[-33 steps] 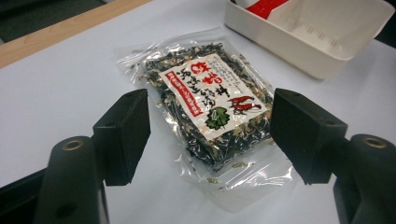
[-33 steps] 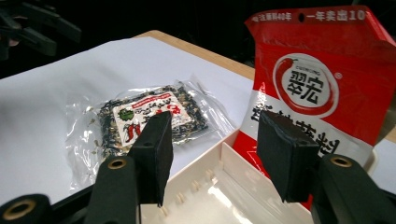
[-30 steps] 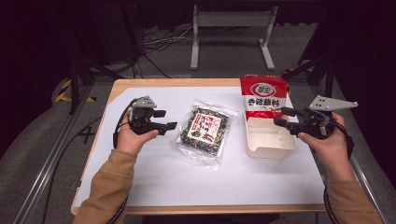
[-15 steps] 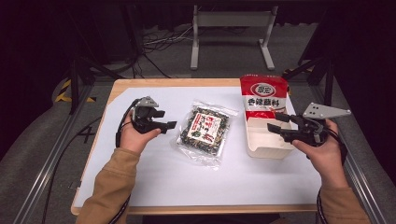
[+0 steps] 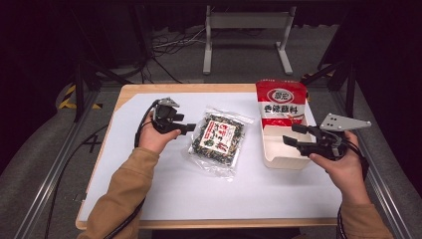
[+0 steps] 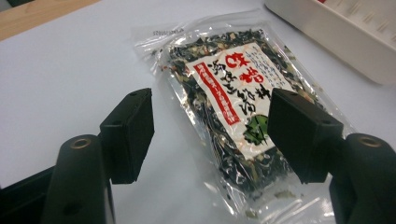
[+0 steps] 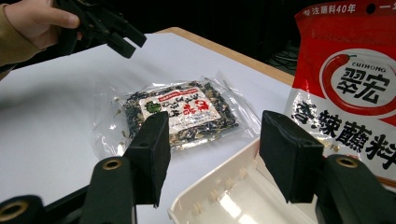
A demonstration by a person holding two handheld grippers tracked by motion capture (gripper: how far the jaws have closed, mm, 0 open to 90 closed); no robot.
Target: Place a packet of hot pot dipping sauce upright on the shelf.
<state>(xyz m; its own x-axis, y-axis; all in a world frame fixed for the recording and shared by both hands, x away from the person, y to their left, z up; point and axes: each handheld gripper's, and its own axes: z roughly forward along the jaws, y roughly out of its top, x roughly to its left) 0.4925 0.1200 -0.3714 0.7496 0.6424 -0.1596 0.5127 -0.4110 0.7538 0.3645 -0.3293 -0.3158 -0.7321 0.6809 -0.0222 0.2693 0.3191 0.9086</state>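
A: How do the jaws stand?

B: The left gripper (image 6: 210, 135) has its jaws wide and empty, hovering just short of the near edge of the seaweed packet (image 6: 233, 102). The right gripper (image 7: 212, 151) has just been opening; its jaws are wide too, nothing between them, poised over the rim of the white tray (image 7: 233, 196).

A: And the packet?

B: Flat on the worktop (image 5: 164, 189), between the two hands, just left of the tray. The red pouch (image 5: 281, 102) stands at the tray's far end.

A: So which step?

B: The approach, I'd say: the left is lining up on the packet. Next it must come down and pinch a thin, slippery edge; whether that film lifts clear of the worktop is hard to tell from here.
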